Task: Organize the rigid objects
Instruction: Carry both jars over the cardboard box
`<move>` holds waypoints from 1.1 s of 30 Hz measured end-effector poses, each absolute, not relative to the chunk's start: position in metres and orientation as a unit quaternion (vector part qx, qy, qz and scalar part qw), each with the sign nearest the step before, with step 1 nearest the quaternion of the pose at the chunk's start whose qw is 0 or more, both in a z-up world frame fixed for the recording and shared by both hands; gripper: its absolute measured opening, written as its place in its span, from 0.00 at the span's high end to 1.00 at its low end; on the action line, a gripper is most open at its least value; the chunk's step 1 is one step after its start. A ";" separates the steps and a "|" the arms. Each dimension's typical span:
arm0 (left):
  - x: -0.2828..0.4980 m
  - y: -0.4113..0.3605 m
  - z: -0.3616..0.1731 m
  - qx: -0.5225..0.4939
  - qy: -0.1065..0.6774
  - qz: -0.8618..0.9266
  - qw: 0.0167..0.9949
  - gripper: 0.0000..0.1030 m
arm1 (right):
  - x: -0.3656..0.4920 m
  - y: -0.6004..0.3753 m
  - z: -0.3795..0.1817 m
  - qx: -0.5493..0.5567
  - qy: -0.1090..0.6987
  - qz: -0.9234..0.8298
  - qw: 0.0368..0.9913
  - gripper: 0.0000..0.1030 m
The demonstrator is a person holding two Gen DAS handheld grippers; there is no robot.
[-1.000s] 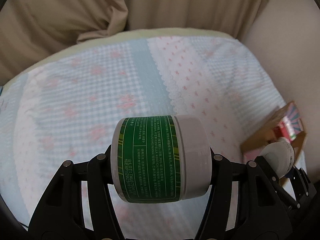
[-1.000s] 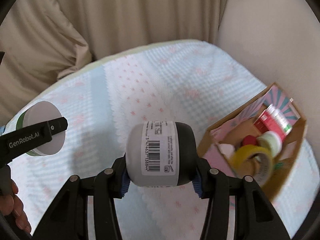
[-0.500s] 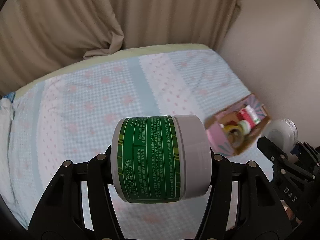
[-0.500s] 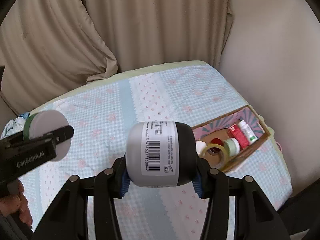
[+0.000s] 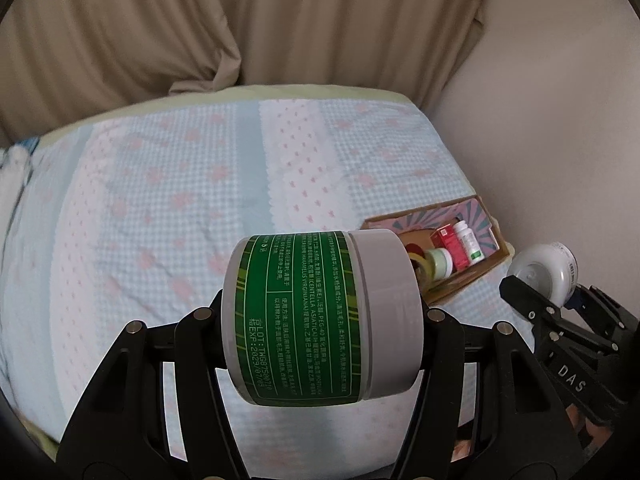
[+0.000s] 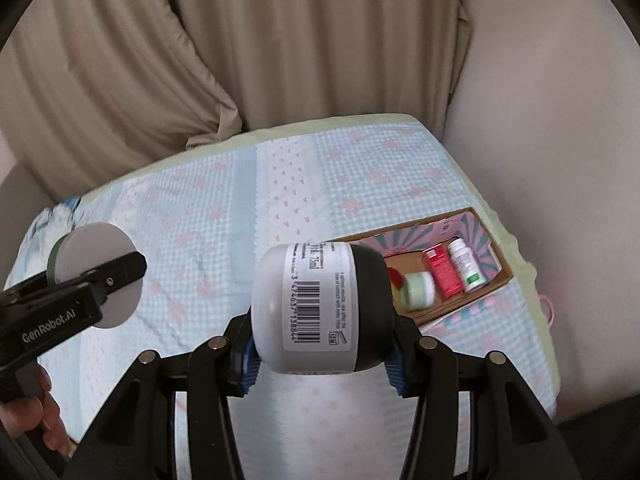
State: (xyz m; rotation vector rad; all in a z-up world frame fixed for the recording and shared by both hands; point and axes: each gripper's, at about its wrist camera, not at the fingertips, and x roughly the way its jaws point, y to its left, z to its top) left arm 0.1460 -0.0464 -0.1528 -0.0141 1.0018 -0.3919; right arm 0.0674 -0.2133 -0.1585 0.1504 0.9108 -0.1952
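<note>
Two rigid, smooth containers are clamped end-to-end: left gripper (image 5: 322, 318) grasps green-labelled jar (image 5: 320, 316); right gripper (image 6: 322, 322) grasps barcoded bottle (image 6: 320, 314); cardboard box (image 6: 502, 278) lies at 2 o'clock.

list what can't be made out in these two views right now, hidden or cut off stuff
- Left wrist view: the near end of the cardboard box is hidden behind the green-label jar in the left claw.
- Right wrist view: the grey and black jar in the right claw hides the same end.
- Both views: the small print on the red carton and white bottle is too small.
</note>
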 end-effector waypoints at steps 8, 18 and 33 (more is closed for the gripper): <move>0.141 -0.126 -0.178 -0.042 0.504 -0.159 0.848 0.47 | 0.079 -0.312 -0.176 0.072 0.467 -0.070 0.878 0.55; 0.183 -0.218 -0.230 -0.035 0.543 -0.166 0.823 0.47 | 0.136 -0.411 -0.224 0.089 0.502 -0.086 0.856 0.55; 0.270 -0.339 -0.328 0.048 0.588 -0.225 0.776 0.47 | 0.207 -0.485 -0.331 0.119 0.570 -0.079 0.809 0.55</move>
